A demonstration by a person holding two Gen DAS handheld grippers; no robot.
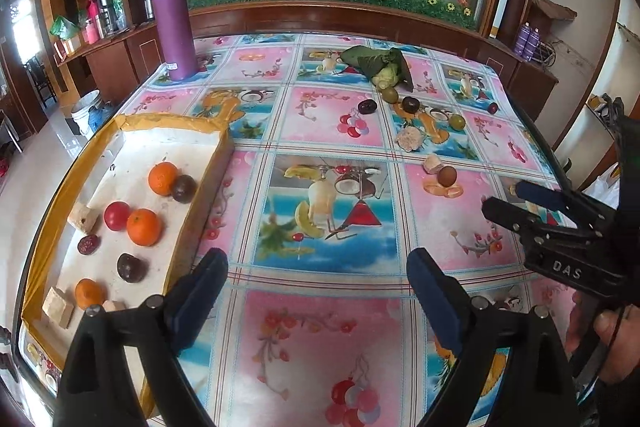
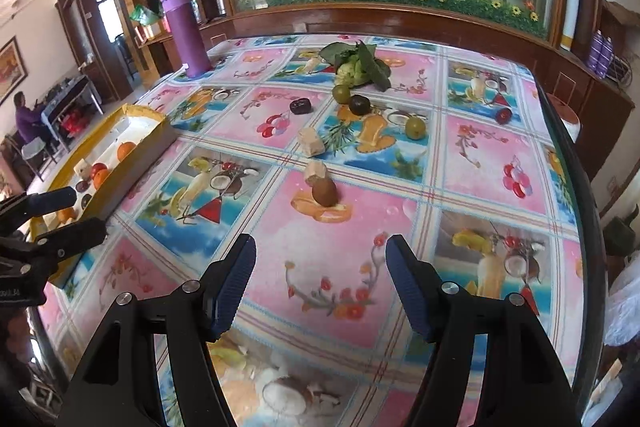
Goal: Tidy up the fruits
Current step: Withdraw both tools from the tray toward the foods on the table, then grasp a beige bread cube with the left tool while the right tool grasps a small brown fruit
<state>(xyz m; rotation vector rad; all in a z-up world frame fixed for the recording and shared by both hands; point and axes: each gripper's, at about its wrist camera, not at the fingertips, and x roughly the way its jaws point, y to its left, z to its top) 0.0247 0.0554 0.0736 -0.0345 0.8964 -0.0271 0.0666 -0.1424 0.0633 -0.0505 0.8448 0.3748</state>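
A shallow white tray with yellow tape (image 1: 176, 131) sits at the table's left and holds oranges (image 1: 144, 227), a red tomato (image 1: 117, 215), dark passion fruits (image 1: 132, 267) and beige blocks. Loose fruit lies on the tablecloth: a brown kiwi (image 2: 324, 191) beside a beige block (image 2: 314, 171), green fruits (image 2: 415, 127), dark fruits (image 2: 359, 105) and a leafy custard apple (image 2: 352, 67). My left gripper (image 1: 318, 291) is open and empty next to the tray's near right side. My right gripper (image 2: 320, 283) is open and empty, just short of the kiwi; it also shows in the left wrist view (image 1: 504, 199).
A tall purple flask (image 1: 172, 23) stands at the table's far left corner. A wooden cabinet with a glass display runs behind the table. The table's right edge (image 2: 576, 211) drops off to the floor. A person sits far off at the left (image 2: 26, 123).
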